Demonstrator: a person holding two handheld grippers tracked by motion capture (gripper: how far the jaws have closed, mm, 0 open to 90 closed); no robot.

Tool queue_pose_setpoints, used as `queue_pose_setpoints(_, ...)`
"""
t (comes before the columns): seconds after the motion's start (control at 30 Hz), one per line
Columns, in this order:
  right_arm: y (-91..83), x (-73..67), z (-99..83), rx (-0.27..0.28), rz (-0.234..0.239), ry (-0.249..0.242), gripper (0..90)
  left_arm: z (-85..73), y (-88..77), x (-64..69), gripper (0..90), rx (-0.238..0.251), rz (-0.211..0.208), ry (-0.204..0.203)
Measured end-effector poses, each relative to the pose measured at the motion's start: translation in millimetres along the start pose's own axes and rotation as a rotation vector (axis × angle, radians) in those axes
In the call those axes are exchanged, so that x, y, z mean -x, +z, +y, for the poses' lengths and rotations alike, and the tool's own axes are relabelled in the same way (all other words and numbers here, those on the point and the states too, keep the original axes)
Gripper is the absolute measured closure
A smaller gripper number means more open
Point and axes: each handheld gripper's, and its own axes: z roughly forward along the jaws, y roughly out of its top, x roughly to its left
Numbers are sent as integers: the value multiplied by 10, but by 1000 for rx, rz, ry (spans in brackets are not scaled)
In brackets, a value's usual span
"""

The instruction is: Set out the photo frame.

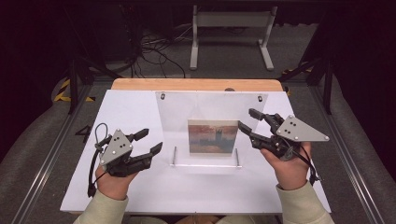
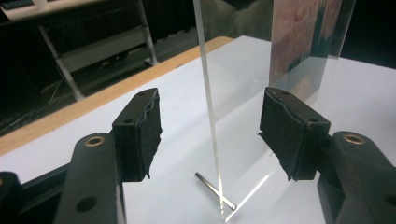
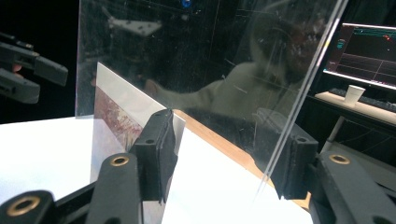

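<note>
Now clear panel [image 2: 210, 93] between tools

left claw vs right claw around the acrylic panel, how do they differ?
The left claw sits at the clear panel's left edge, low near its metal foot rod; the right claw sits at the right edge, higher up. The left one straddles bare acrylic only; the right one also has the picture card beside its inner pad. Shared: both stand open astride an edge, pads not pressing.
</note>
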Motion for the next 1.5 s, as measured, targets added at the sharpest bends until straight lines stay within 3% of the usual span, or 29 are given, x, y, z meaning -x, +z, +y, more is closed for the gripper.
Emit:
queue_pose_setpoints(0.3,88,76,-57,-16,-9,18,439,-165,-17,-91,367,-41,9,-44)
queue_pose_setpoints(0.53,162,108,-107,-34,-15,54,355,-290,28,-187,316,-74,-11,-80)
queue_pose_setpoints(0.77,176,121,-127,-67,-49,67,260,-334,18,-230,296,-84,-11,-84)
queue_pose_setpoints(1.23,-172,217,-119,-93,-68,111,243,-446,-78,-288,256,-58,-27,-78)
queue_pose_setpoints(1.5,-383,296,-266,-138,-90,160,214,-528,-91,-313,239,-60,-31,-71)
